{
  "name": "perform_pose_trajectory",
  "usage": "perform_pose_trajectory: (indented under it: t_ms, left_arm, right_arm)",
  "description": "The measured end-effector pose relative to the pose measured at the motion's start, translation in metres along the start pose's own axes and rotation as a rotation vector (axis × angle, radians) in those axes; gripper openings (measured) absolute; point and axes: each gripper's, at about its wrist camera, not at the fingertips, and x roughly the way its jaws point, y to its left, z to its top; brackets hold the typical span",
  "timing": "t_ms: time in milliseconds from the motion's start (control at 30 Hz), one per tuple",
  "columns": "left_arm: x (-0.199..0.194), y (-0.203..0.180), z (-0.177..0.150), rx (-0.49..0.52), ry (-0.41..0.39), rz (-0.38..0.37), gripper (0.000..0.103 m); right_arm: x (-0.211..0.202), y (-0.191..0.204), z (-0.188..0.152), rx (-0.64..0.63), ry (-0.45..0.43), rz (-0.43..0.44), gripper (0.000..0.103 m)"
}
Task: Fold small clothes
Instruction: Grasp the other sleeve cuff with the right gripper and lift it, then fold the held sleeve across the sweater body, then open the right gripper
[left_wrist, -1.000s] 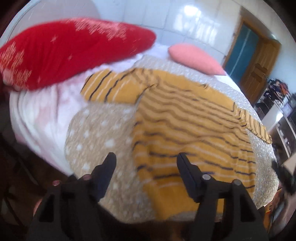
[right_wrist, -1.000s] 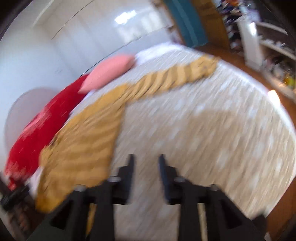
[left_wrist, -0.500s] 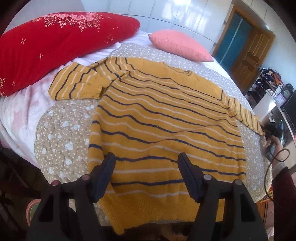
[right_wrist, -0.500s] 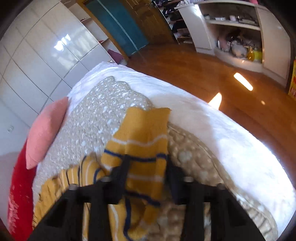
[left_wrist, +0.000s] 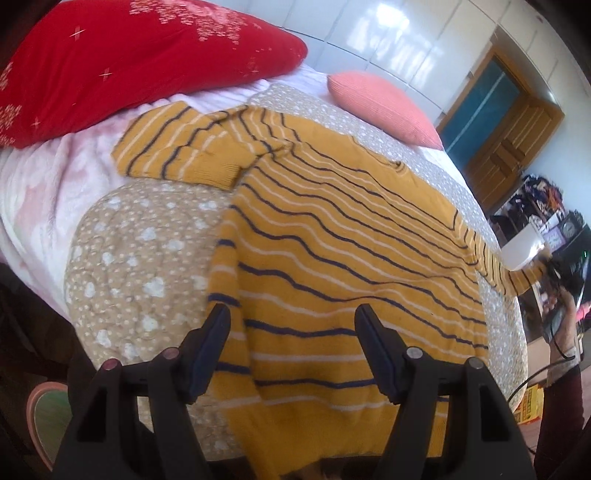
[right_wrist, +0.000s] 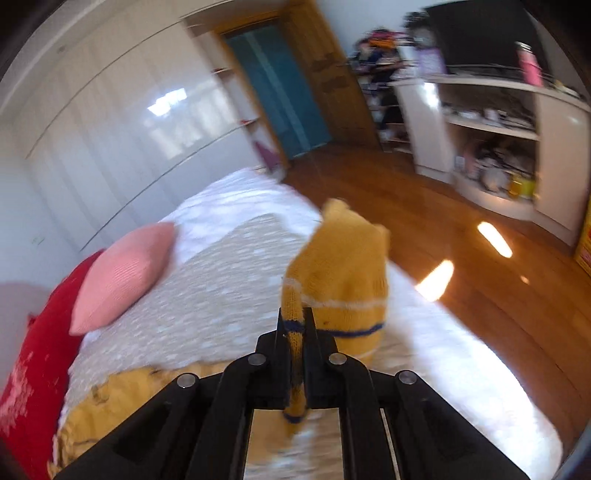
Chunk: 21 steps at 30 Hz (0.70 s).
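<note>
A mustard-yellow sweater (left_wrist: 332, 236) with navy and white stripes lies spread flat on the bed. Its left sleeve (left_wrist: 177, 147) is folded across at the upper left. My left gripper (left_wrist: 291, 314) is open and empty, hovering just above the sweater's hem near the bed's front edge. My right gripper (right_wrist: 296, 325) is shut on the cuff of the sweater's right sleeve (right_wrist: 343, 273) and holds it lifted above the bed; the same lifted sleeve end shows in the left wrist view (left_wrist: 517, 280) at the far right.
A beige spotted quilt (left_wrist: 140, 236) covers the bed. A red pillow (left_wrist: 122, 62) and a pink pillow (left_wrist: 384, 103) lie at the head. Wooden floor (right_wrist: 480, 280), a white shelf unit (right_wrist: 498, 147) and a teal door (right_wrist: 280, 96) lie beyond the bed's right side.
My right gripper closed on the sleeve cuff and lifted it off the bed. My left gripper shifted slightly and stays open over the hem.
</note>
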Motion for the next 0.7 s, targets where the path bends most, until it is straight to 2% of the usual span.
perform_pose_trajectory:
  t_ms: [167,267,333,467,533,567,600,633,700]
  left_arm:
    - [-0.012,0.033,-0.002,-0.050,-0.046,0.026,0.070]
    - [-0.016,0.059,-0.004,-0.097,-0.057,0.044,0.070]
    - [-0.019,0.077,-0.006,-0.131,-0.061,0.051,0.070]
    - [-0.028,0.113,-0.009,-0.191,-0.079,0.083,0.070]
    - [-0.032,0.130,-0.011,-0.223,-0.089,0.097,0.070]
    - [-0.033,0.137,-0.012,-0.239,-0.091,0.101,0.071]
    - [-0.033,0.144,-0.012,-0.254,-0.092,0.103,0.071]
    - [-0.032,0.150,-0.012,-0.268,-0.092,0.105,0.071]
    - [-0.028,0.160,-0.011,-0.291,-0.083,0.106,0.071]
  right_arm:
    - [0.035,0.166,-0.050,-0.232,0.129,0.228,0.005]
    - [0.062,0.258,-0.107,-0.357,0.242,0.340,0.005]
    - [0.082,0.311,-0.153,-0.423,0.321,0.379,0.005]
    - [0.114,0.371,-0.232,-0.556,0.432,0.352,0.008]
    - [0.119,0.383,-0.255,-0.626,0.444,0.310,0.014]
    - [0.118,0.390,-0.263,-0.663,0.423,0.300,0.019]
    - [0.110,0.400,-0.267,-0.699,0.422,0.339,0.034]
    - [0.106,0.403,-0.268,-0.711,0.435,0.379,0.044]
    - [0.091,0.409,-0.268,-0.729,0.447,0.446,0.044]
